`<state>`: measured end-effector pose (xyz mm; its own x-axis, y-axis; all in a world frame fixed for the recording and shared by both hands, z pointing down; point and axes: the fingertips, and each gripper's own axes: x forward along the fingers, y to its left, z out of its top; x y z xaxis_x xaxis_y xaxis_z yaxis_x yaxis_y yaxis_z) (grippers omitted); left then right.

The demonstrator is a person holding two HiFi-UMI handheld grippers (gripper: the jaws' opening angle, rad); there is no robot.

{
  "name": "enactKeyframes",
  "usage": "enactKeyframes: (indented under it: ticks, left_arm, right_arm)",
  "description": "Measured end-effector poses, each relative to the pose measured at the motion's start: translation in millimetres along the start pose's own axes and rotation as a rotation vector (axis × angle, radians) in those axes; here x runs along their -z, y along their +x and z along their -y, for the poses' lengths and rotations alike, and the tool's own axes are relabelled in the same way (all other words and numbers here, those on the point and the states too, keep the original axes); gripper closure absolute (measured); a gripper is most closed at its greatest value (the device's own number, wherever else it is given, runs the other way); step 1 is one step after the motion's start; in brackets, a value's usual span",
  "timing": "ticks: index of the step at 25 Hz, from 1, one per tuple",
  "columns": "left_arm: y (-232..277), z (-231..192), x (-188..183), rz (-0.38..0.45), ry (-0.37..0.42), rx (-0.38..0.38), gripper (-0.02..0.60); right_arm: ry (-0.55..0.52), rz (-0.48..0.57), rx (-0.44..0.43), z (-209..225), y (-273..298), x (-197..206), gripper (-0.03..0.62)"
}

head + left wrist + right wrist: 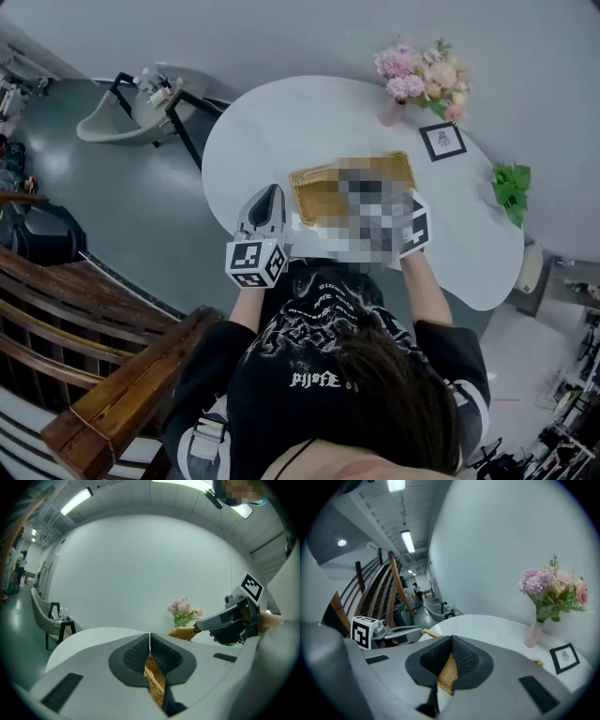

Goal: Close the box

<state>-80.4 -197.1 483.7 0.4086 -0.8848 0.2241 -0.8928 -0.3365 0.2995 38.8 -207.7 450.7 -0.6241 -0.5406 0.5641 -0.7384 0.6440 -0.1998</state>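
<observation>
A flat golden wicker box [323, 190] lies on the white table [281, 122], its right half hidden by a mosaic patch. My left gripper [272, 193] is at the box's left edge. In the left gripper view its jaws [150, 641] are shut on a strip of wickerwork [154, 679]. My right gripper [412, 223] is at the box's right side. Its jaws [451, 641] are also shut on woven wicker [446, 673]. Each gripper view shows the other gripper [229, 620] [393, 632] gripping the far edge of the wicker [183, 632].
A pink vase of flowers [422, 80], a small framed picture [442, 141] and a green plant [511, 183] stand on the table's far right. A grey chair [131, 112] is at the far left, and a wooden stair railing [94, 375] at the near left.
</observation>
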Motion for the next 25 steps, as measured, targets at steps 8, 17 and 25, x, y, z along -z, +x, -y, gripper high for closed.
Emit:
enactKeyframes:
  ticks: [8,17,25]
  left_arm:
    - [-8,2,9,-0.017,0.006,-0.001,0.555]
    - [-8,13,29,-0.060,0.028,0.036,0.555]
    - [-1,22,36,-0.076,0.049,0.066,0.555]
  right_arm:
    - [0.064,-0.084,-0.016,-10,-9,49,0.557]
    - [0.103,-0.223,-0.004,-12,13,115,0.557]
    - [0.146,-0.250,-0.033,-9,22,135,0.556]
